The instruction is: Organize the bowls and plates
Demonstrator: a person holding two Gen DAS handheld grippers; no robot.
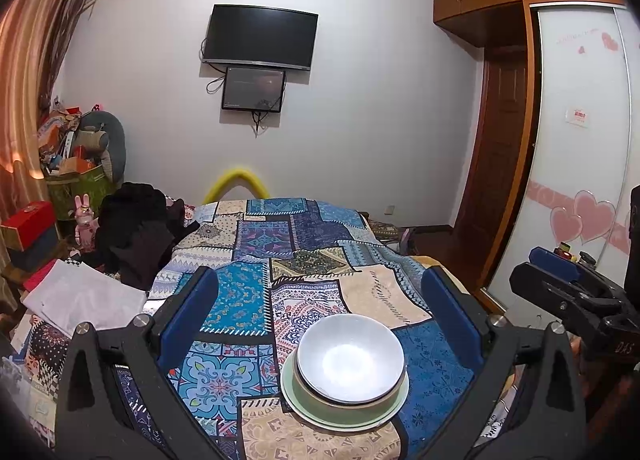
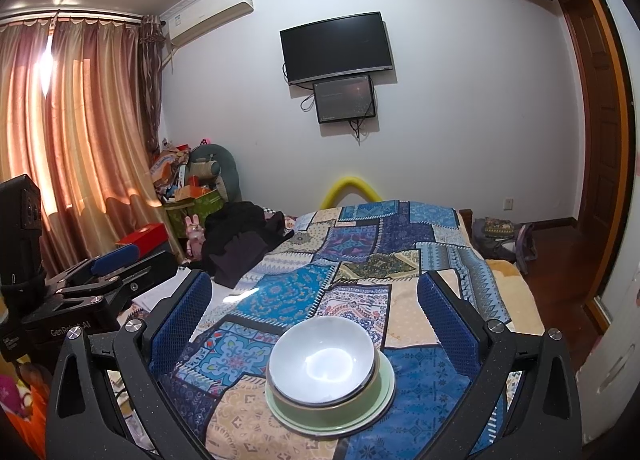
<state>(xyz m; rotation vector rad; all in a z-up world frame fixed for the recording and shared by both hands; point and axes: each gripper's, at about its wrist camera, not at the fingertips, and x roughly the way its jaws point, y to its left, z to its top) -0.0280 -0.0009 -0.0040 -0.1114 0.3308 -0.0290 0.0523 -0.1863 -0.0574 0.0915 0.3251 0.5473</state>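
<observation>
A white bowl (image 1: 350, 360) sits nested in a green bowl (image 1: 344, 406), which stands on a pale green plate (image 1: 298, 404), all on a patchwork cloth. The same stack shows in the right wrist view: white bowl (image 2: 322, 360), green bowl (image 2: 320, 406), plate (image 2: 384, 400). My left gripper (image 1: 320, 288) is open and empty, its blue pads wide apart, held above and behind the stack. My right gripper (image 2: 316, 288) is open and empty, likewise above the stack. The right gripper also shows at the right edge of the left wrist view (image 1: 560, 272).
The patchwork cloth (image 1: 248, 300) covers a bed-like surface. Black clothing (image 1: 136, 236) and white paper (image 1: 84, 300) lie at its left. Clutter boxes (image 1: 76, 167) stand in the far left corner. A wardrobe (image 1: 580, 139) and door are at the right. A TV (image 1: 260, 37) hangs on the wall.
</observation>
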